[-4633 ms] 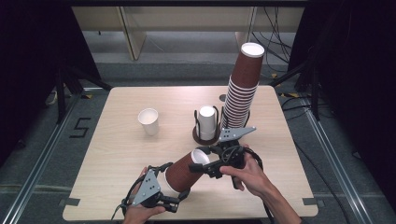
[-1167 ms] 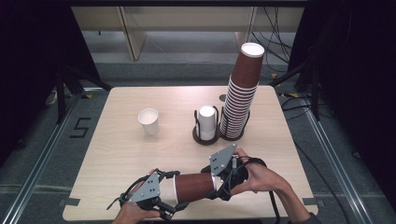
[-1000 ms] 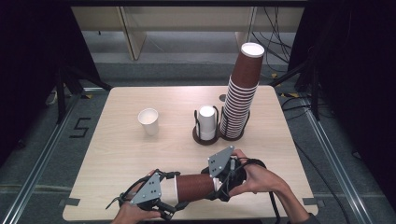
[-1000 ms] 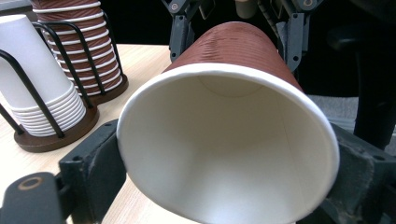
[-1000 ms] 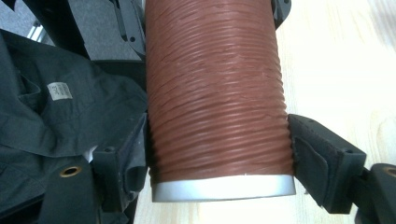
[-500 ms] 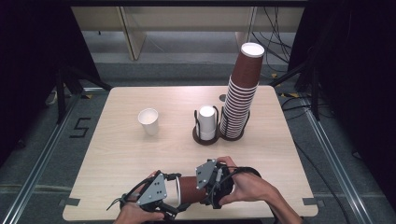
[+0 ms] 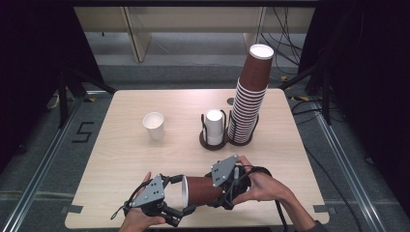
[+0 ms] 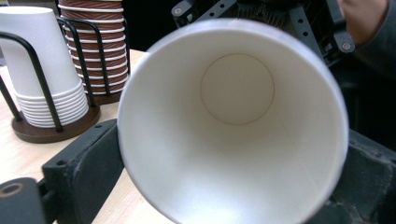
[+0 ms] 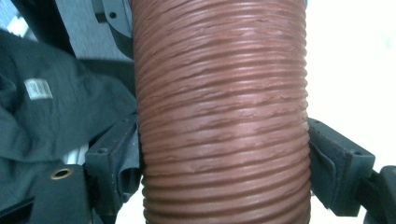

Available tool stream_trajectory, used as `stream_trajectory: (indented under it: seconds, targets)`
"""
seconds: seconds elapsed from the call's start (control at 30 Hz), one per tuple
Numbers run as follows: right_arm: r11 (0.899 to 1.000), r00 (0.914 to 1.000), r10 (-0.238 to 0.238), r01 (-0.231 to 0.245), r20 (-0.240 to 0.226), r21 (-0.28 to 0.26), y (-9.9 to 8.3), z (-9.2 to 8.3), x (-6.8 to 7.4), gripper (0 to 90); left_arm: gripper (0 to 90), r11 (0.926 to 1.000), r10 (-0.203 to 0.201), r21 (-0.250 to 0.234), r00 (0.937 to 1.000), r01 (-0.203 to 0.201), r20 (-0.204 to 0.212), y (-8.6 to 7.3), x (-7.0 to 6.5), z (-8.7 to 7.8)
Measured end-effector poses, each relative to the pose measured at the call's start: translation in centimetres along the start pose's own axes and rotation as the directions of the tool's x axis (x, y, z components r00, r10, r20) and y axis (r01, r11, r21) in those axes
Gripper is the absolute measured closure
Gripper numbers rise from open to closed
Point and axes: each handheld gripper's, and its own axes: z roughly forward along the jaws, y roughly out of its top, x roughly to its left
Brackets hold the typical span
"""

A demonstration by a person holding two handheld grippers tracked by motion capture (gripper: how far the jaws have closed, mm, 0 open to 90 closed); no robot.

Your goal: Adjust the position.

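A brown ribbed paper cup point(image 7: 203, 189) lies sideways just above the table's near edge, its white rim pointing left. My left gripper point(image 7: 180, 195) is shut on the rim end. In the left gripper view the cup's white inside point(image 8: 233, 121) faces the camera, with a black jaw pressed on each side. My right gripper point(image 7: 223, 191) is shut on the cup's body near its base. The right gripper view has the ribbed wall point(image 9: 219, 116) squeezed between both jaws.
A single white cup point(image 7: 153, 125) stands upright left of centre on the wooden table point(image 7: 121, 159). A black wire holder point(image 7: 208, 140) carries a short stack of white cups point(image 7: 214, 126). Beside it rises a tall leaning stack of brown cups point(image 7: 249, 101).
The right gripper slid left and down along the cup toward the left gripper, then drew back slightly right. The cup stays sideways between both grippers.
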Motion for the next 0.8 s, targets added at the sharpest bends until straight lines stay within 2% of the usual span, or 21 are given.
stream_trajectory:
  seconds: [0.03,0.07,0.23,0.33,0.43,0.53,0.57,0.6,0.73,0.77,0.8]
  targets:
    - [1.000,1.0000,0.005,-0.005,0.001,-0.011,-0.1,-0.2,-0.1,21.5,5.2,0.9989,-0.033,-0.031,0.9993,0.033,0.017,-0.2,0.1,0.2]
    - [0.999,0.9996,0.027,-0.027,-0.001,-0.019,0.0,-0.3,0.1,21.5,5.1,0.9992,-0.033,-0.021,0.9994,0.033,0.006,-0.2,0.1,0.1]
    - [0.998,0.9990,0.042,-0.042,-0.018,-0.052,-0.1,-0.4,0.0,21.5,4.8,0.9988,-0.030,-0.038,0.9996,0.030,0.003,-0.1,0.0,0.0]
    - [0.996,0.9981,0.054,-0.056,-0.032,-0.068,0.0,-0.3,0.1,21.4,5.4,0.9974,-0.041,-0.058,0.9991,0.042,0.004,-0.1,-0.1,0.0]
    - [0.995,0.9965,0.074,-0.077,-0.039,-0.068,-0.1,-0.2,0.1,21.6,7.9,0.9990,-0.015,-0.043,0.9999,0.015,0.005,0.0,0.1,-0.1]
    - [0.997,0.9982,0.056,-0.057,-0.021,-0.045,-0.2,0.2,-0.1,21.6,9.1,0.9995,0.005,-0.031,1.0000,-0.005,0.001,0.0,0.0,0.0]
    - [0.996,0.9956,0.086,-0.087,-0.038,-0.033,-0.3,0.6,0.0,20.8,9.4,0.9998,0.018,-0.002,0.9998,-0.018,-0.012,0.0,0.0,-0.1]
    - [0.997,0.9975,0.068,-0.069,-0.020,-0.023,-0.4,0.6,-0.2,20.4,9.5,0.9999,0.014,0.001,0.9998,-0.014,-0.014,0.0,0.0,0.0]
    - [0.995,0.9950,0.097,-0.097,0.022,0.000,-0.2,0.5,0.0,15.9,9.7,0.9996,0.016,0.022,0.9994,-0.016,-0.031,0.2,0.1,-0.3]
    - [0.995,0.9949,0.096,-0.096,0.034,0.008,-0.1,0.3,0.1,15.9,9.7,0.9997,0.019,0.015,0.9994,-0.019,-0.027,0.2,0.2,-0.2]
    - [0.997,0.9958,0.080,-0.080,0.046,0.005,-0.1,0.3,0.0,16.2,9.8,0.9991,0.026,0.034,0.9990,-0.025,-0.037,0.4,0.2,-0.4]
